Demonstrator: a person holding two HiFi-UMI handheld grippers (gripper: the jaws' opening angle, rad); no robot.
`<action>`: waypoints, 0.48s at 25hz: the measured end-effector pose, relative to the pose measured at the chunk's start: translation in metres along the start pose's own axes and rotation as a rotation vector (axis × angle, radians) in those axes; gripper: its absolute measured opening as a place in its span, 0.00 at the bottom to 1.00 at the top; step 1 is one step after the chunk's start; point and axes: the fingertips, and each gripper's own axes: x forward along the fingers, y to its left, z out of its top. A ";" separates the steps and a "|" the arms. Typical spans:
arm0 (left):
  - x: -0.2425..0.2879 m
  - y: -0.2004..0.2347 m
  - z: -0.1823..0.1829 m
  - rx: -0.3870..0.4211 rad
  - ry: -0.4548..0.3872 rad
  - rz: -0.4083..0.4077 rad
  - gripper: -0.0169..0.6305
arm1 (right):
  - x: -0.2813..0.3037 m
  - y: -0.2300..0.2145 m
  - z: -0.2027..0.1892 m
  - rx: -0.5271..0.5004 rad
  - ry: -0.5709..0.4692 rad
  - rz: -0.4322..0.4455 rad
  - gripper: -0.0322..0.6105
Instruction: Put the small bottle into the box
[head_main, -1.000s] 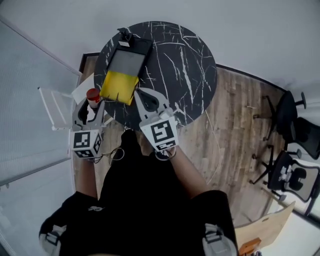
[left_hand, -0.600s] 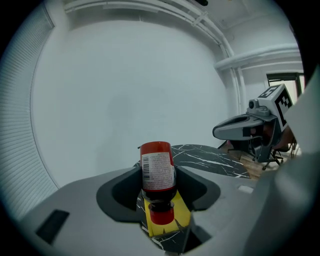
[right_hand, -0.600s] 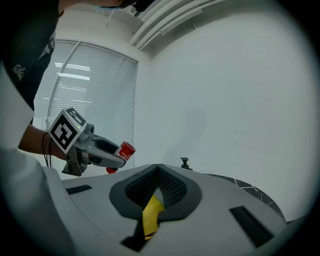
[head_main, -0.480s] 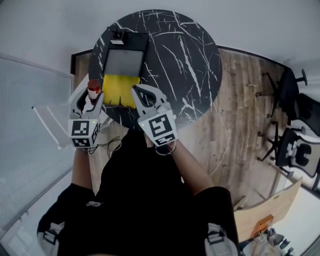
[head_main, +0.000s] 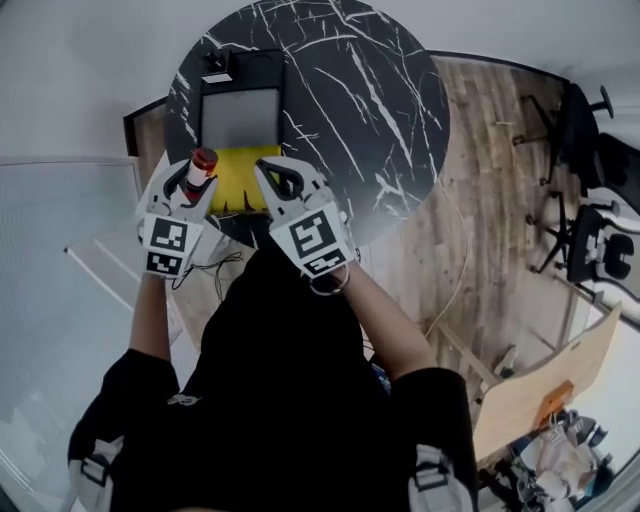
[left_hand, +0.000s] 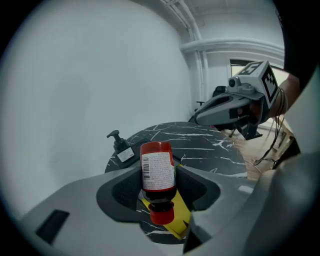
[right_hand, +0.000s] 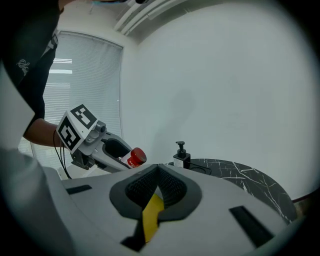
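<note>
The left gripper (head_main: 197, 178), clamped tight on the small red-capped, white-labelled bottle (head_main: 203, 161), has carried it in beside the yellow flap (head_main: 236, 170) that the closed right gripper (head_main: 273, 176) pinches, so probably only the drop into the dark open box (head_main: 240, 118) remains.

The box (head_main: 240, 118) is set on the left part of the round table (head_main: 370, 90). At the box's far left corner a pump dispenser (head_main: 214, 70) is placed. From the box's near side its flap (head_main: 238, 178) is folded out. The small bottle (head_main: 200, 168), held between the jaws of the left gripper (head_main: 197, 178), is found just left of the box's near end, and the right gripper (head_main: 280, 178) at its near right.
</note>
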 end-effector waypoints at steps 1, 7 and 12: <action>0.005 -0.001 -0.003 0.030 0.013 -0.025 0.36 | 0.003 0.000 -0.002 0.004 0.002 -0.006 0.04; 0.033 -0.006 -0.025 0.172 0.085 -0.152 0.36 | 0.019 0.000 -0.025 0.044 0.033 -0.063 0.04; 0.054 -0.017 -0.044 0.274 0.142 -0.280 0.36 | 0.027 0.006 -0.041 0.076 0.064 -0.084 0.04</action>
